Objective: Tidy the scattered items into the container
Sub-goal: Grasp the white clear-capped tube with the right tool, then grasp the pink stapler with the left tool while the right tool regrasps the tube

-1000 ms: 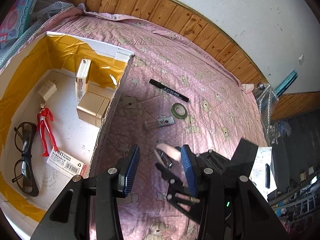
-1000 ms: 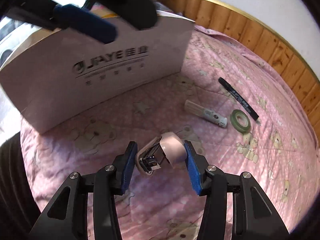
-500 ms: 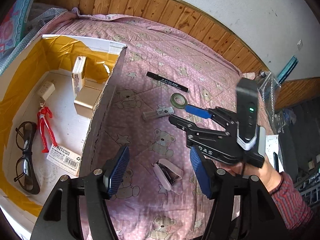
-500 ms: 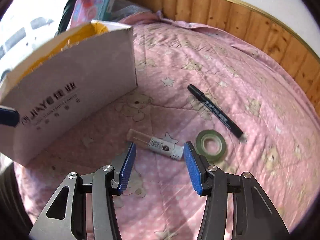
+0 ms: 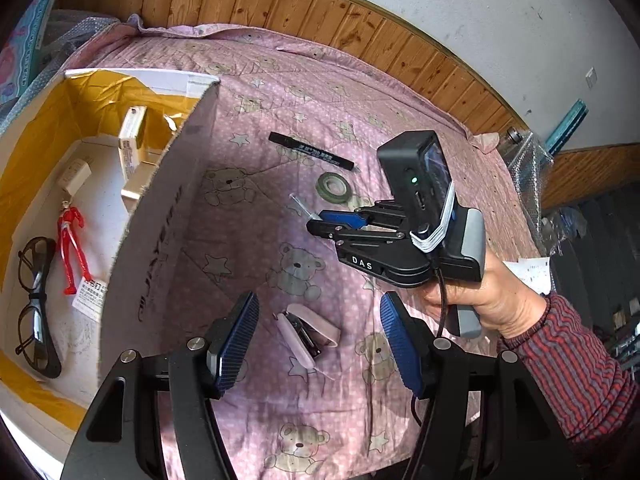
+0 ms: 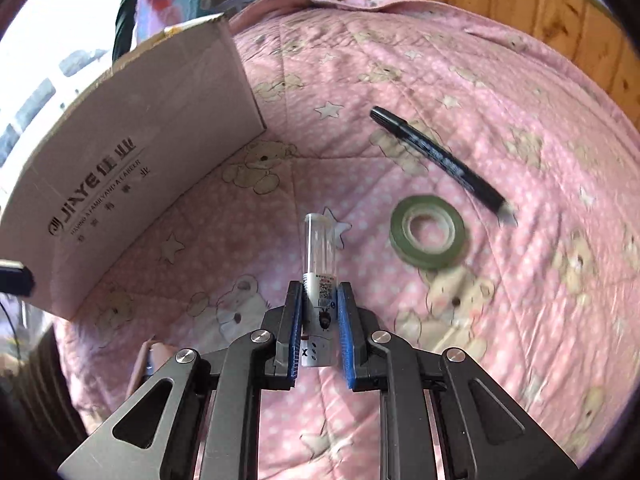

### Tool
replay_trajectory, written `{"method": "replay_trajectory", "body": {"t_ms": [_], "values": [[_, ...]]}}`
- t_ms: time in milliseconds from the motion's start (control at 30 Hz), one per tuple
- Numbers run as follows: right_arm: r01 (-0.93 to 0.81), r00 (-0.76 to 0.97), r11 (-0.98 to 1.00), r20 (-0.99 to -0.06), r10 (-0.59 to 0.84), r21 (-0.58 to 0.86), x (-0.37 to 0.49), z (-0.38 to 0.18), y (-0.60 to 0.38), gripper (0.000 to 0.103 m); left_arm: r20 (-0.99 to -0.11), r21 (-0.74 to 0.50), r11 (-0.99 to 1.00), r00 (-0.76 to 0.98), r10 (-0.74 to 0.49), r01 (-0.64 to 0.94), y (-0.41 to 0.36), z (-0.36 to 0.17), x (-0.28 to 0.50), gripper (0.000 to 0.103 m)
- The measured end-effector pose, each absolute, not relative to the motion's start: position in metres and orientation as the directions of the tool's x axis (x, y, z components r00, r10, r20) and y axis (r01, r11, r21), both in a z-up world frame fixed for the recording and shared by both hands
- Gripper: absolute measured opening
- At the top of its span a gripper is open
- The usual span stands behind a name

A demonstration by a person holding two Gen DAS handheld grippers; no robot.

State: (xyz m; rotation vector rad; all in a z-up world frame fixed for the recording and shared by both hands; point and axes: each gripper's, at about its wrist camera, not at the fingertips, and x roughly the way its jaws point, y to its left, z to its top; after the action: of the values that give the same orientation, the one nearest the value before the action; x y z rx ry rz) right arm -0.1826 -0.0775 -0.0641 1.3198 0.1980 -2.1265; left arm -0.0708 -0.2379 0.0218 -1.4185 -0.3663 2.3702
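My right gripper [image 6: 319,334] is shut on a small white tube with a clear cap [image 6: 319,264], which lies on the pink bedspread [image 6: 400,80]. The same gripper [image 5: 320,222] shows from the side in the left wrist view, with a hand holding it. My left gripper [image 5: 318,338] stands open above a pink stapler [image 5: 306,330] that lies on the bedspread between its fingers, untouched. A green tape roll [image 6: 427,231] and a black marker [image 6: 438,159] lie loose beyond the tube. The cardboard box [image 5: 160,216] stands at the left.
Inside the box [image 5: 104,216] are black glasses [image 5: 34,304], a red toy figure [image 5: 72,236], a white charger [image 5: 76,176] and small cartons [image 5: 132,140]. A wooden headboard [image 5: 320,12] runs along the far edge. Clutter in plastic [image 5: 528,160] sits at the right.
My right gripper let go of the pink stapler, moved over to the white tube and shut on it. My left gripper drew back, and the stapler now lies between its open fingers.
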Motion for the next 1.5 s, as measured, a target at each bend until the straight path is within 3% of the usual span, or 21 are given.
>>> {"method": "replay_trajectory", "body": {"t_ms": [133, 300, 400, 500, 600, 633, 1100, 1300, 1400, 1467, 1500], "values": [[0.449, -0.314, -0.843, -0.830, -0.461, 0.298, -0.155, -0.059, -0.046, 0.017, -0.828, -0.373, -0.910, -0.378, 0.414, -0.179, -0.215, -0.001, -0.072, 0.065], [0.351, -0.303, -0.875, -0.844, -0.443, 0.334, -0.123, -0.076, -0.025, 0.018, -0.902, -0.268, -0.954, -0.314, 0.298, -0.135, -0.189, -0.052, -0.082, 0.066], [0.322, -0.322, -0.871, -0.822, -0.469, 0.371, -0.107, -0.078, -0.018, 0.018, -0.910, -0.275, -0.957, -0.294, 0.291, -0.096, -0.187, -0.076, -0.088, 0.065], [0.318, -0.323, -0.863, -0.811, -0.487, 0.392, -0.094, -0.077, -0.017, 0.018, -0.906, -0.241, -0.965, -0.331, 0.263, -0.107, -0.184, -0.074, -0.085, 0.056], [0.321, -0.324, -0.852, -0.797, -0.509, 0.414, -0.086, -0.076, -0.021, 0.018, -0.901, -0.255, -0.963, -0.339, 0.271, -0.091, -0.191, -0.072, -0.081, 0.055], [0.320, -0.323, -0.847, -0.792, -0.518, 0.424, -0.083, -0.075, -0.021, 0.018, -0.900, -0.255, -0.963, -0.342, 0.271, -0.091, -0.192, -0.071, -0.079, 0.044], [0.297, -0.331, -0.823, -0.756, -0.565, 0.485, -0.062, -0.074, -0.014, 0.018, -0.897, -0.222, -0.968, -0.366, 0.248, -0.114, -0.208, -0.066, -0.060, 0.041], [0.304, -0.315, -0.821, -0.762, -0.565, 0.483, -0.060, -0.081, -0.017, 0.018, -0.878, -0.247, -0.968, -0.411, 0.246, -0.052, -0.231, -0.066, -0.041, 0.042], [0.299, -0.346, -0.841, -0.770, -0.536, 0.451, -0.060, -0.078, -0.019, 0.023, -0.860, -0.270, -0.962, -0.439, 0.261, -0.043, -0.234, -0.060, -0.038, 0.042], [0.266, -0.393, -0.873, -0.780, -0.486, 0.410, -0.057, -0.073, -0.017, 0.042, -0.855, -0.263, -0.964, -0.451, 0.257, -0.051, -0.234, -0.056, -0.037, 0.042], [0.244, -0.423, -0.880, -0.772, -0.475, 0.408, -0.053, -0.068, -0.015, 0.043, -0.849, -0.272, -0.961, -0.458, 0.265, -0.053, -0.234, -0.053, -0.036, 0.042]]}}
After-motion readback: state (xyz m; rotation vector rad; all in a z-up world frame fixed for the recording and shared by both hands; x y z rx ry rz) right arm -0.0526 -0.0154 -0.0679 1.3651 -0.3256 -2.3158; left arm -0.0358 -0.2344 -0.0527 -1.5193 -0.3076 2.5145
